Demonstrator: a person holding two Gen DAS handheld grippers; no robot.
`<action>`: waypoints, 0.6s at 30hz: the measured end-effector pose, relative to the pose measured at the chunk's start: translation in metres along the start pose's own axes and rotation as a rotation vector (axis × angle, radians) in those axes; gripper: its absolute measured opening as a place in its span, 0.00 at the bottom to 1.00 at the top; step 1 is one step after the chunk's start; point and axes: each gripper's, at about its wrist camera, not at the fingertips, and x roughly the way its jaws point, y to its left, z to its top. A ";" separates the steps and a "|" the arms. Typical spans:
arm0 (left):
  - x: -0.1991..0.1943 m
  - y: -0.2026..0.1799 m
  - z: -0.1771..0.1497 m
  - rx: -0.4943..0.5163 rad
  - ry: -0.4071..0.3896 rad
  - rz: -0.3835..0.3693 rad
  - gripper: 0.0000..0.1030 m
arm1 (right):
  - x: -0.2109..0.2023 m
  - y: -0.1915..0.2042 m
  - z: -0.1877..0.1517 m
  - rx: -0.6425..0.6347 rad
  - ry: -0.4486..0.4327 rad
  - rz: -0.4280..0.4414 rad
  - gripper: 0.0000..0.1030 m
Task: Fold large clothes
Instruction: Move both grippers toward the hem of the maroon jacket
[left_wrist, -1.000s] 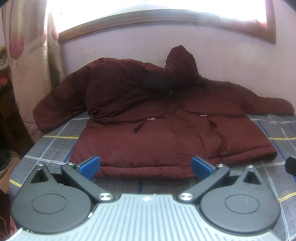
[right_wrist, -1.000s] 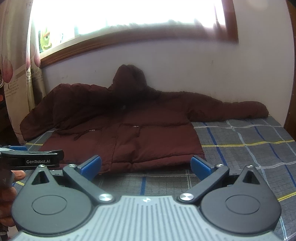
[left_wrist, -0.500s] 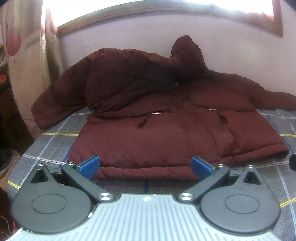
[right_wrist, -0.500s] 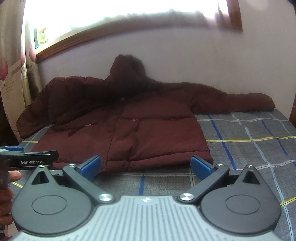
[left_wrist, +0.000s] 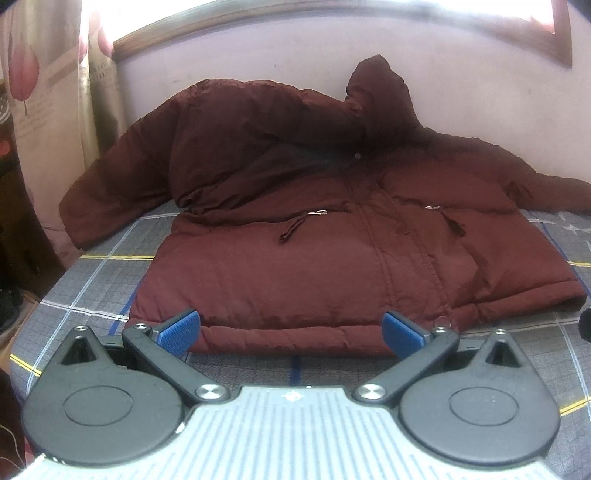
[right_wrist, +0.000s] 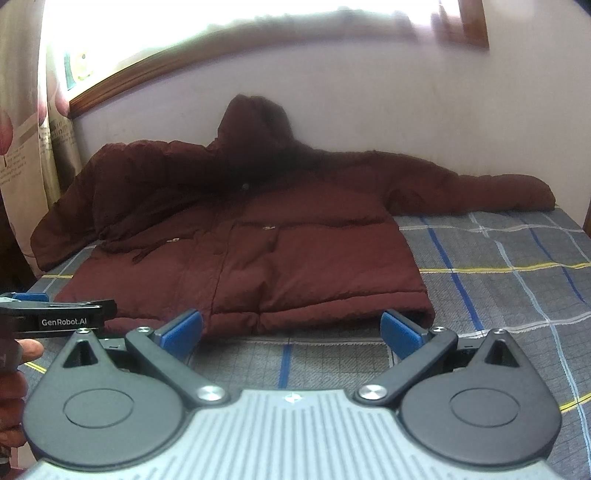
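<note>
Left wrist view: left gripper (left_wrist: 291, 331) jaws spread wide, empty, just before hem | right gripper (right_wrist: 291, 330) jaws likewise wide, empty | maroon hooded jacket (left_wrist: 332, 229) spread flat on plaid bed (right_wrist: 517, 280), hood against wall.

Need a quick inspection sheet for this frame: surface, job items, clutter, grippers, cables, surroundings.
Surface: bed with grey plaid sheet.
Job's things: maroon hooded puffer jacket lying flat and unfolded, front up, sleeves spread, hood against the wall.
Clutter: nothing seen on the bed.
Grippers: left gripper open, short of the hem; right gripper open, holding nothing.
Cables: nothing seen.
Surroundings: pale wall, wood-framed window, floral curtain at the left.
</note>
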 end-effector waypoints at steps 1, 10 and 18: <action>0.000 0.000 0.000 0.000 0.002 0.001 1.00 | 0.001 0.000 -0.001 0.000 0.000 -0.001 1.00; 0.006 0.001 0.000 -0.003 0.013 0.003 1.00 | 0.005 -0.002 -0.001 0.012 0.009 0.000 1.00; 0.010 0.001 0.000 0.000 0.016 0.006 1.00 | 0.010 -0.006 -0.001 0.017 0.019 -0.003 1.00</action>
